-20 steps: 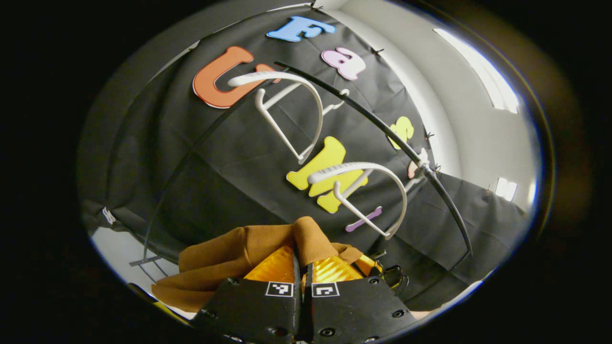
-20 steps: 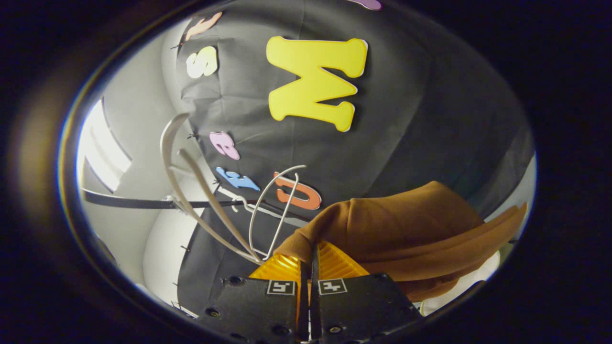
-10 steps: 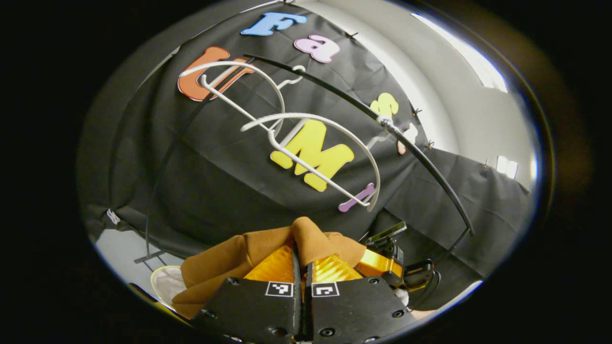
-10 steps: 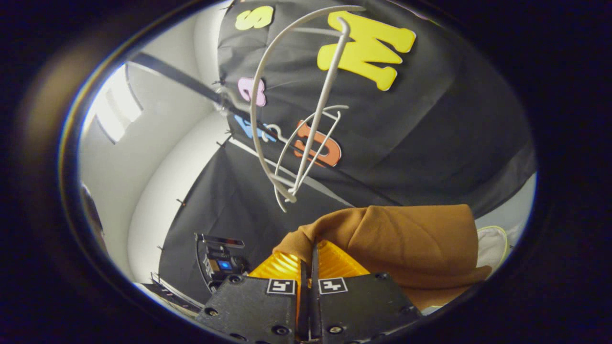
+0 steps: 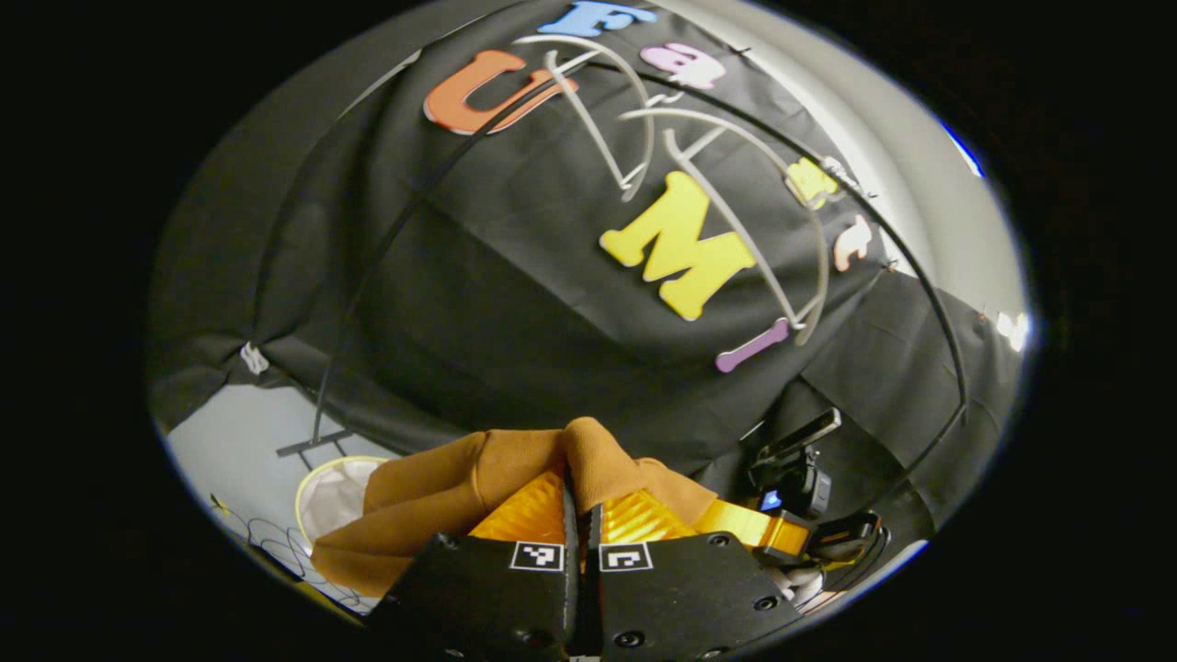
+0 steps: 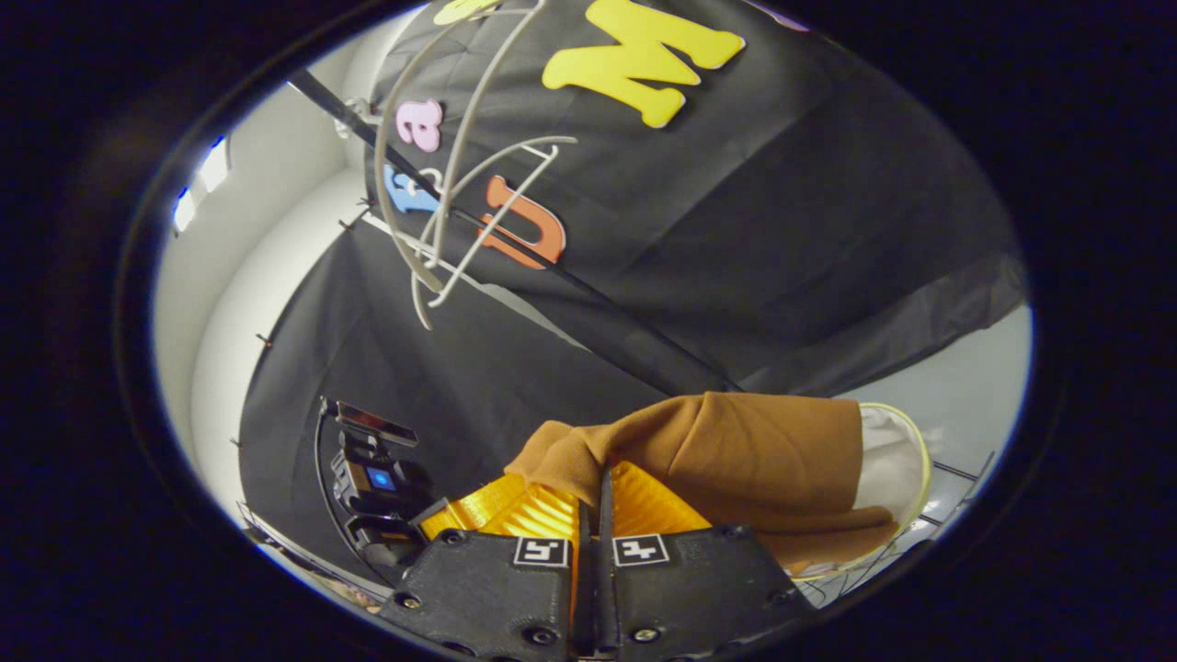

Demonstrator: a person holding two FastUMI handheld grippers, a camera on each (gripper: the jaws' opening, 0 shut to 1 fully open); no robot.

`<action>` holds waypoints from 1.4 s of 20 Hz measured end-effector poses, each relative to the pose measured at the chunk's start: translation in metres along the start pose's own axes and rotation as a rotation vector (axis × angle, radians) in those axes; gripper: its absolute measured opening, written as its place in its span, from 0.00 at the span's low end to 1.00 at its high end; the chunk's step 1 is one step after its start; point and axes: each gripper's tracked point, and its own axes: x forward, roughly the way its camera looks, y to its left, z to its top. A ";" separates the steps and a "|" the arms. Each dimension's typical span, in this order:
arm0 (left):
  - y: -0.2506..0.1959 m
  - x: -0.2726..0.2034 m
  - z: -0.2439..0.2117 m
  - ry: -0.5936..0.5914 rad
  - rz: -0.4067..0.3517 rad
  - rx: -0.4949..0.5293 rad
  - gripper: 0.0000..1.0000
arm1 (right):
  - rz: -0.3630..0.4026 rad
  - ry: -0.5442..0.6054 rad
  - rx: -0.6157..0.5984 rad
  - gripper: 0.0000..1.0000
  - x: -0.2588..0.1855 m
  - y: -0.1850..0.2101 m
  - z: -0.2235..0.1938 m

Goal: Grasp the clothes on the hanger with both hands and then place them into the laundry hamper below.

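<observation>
The left gripper (image 5: 581, 515) and right gripper (image 6: 596, 510) each pinch the brown garment (image 6: 736, 460) between closed fingers; it hangs over the white hamper (image 6: 897, 464), below the bare hangers (image 5: 736, 184).

The right gripper (image 6: 593, 501) pinches a fold of a brown garment (image 6: 736, 460), its two fingers pressed together on the cloth. The garment trails off to the right, over the rim of a white mesh laundry hamper (image 6: 897, 460) standing on the pale floor (image 6: 965, 405). Up and to the left, two bare white hangers (image 6: 451, 211) hang from a dark rail (image 6: 570, 285) that slants across the black cloth wall. At lower left, the other gripper (image 6: 377, 496) shows against the black cloth.
</observation>
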 end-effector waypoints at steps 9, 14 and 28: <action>0.108 0.026 -0.120 0.229 0.237 -0.063 0.00 | -0.352 0.234 0.025 0.05 0.033 -0.132 -0.073; 0.134 0.008 -0.175 0.393 0.382 -0.081 0.00 | -0.513 0.365 0.062 0.05 0.059 -0.156 -0.107; 0.152 -0.019 -0.172 0.430 0.512 0.117 1.00 | -0.707 0.247 -0.192 0.85 0.055 -0.132 -0.058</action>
